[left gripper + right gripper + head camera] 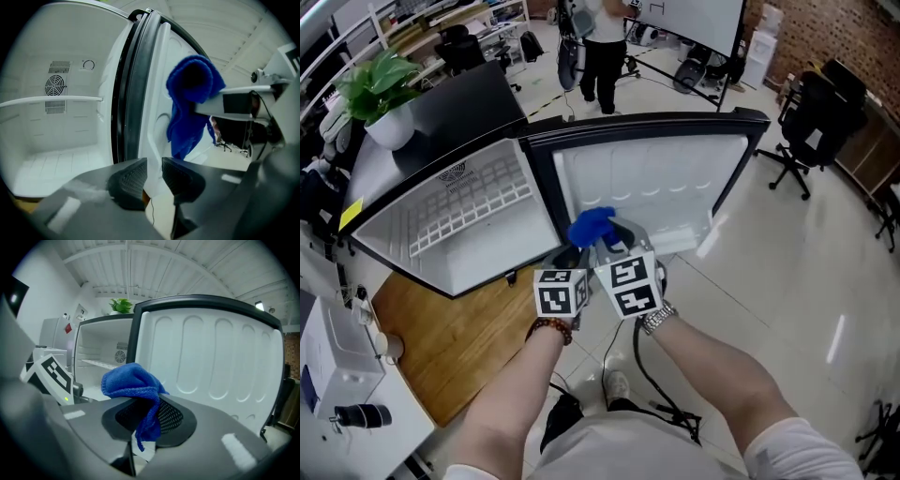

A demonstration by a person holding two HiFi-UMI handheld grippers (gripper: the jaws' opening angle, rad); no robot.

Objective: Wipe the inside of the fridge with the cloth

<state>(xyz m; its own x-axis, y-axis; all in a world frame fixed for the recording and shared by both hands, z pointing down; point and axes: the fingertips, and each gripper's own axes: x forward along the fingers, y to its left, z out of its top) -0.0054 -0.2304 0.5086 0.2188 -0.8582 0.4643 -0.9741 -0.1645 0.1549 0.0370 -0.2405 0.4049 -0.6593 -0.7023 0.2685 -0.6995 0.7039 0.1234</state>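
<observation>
White fridge (pixel 478 230), one, stands open, its one door (pixel 656 183) swung wide; one potted plant (pixel 375 89) sits on top. My right gripper (pixel 150 416) clamps the single blue cloth (pixel 129 378) near the door's inner face. My left gripper (pixel 154 176) has its jaws slightly apart, empty.

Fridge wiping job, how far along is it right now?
Done: the fridge door stands open and the right gripper is shut on the blue cloth. In hand: the cloth is held before the door's inner panel; the left gripper is open, empty. Left: wiping the compartment, which the cloth isn't touching.
</observation>
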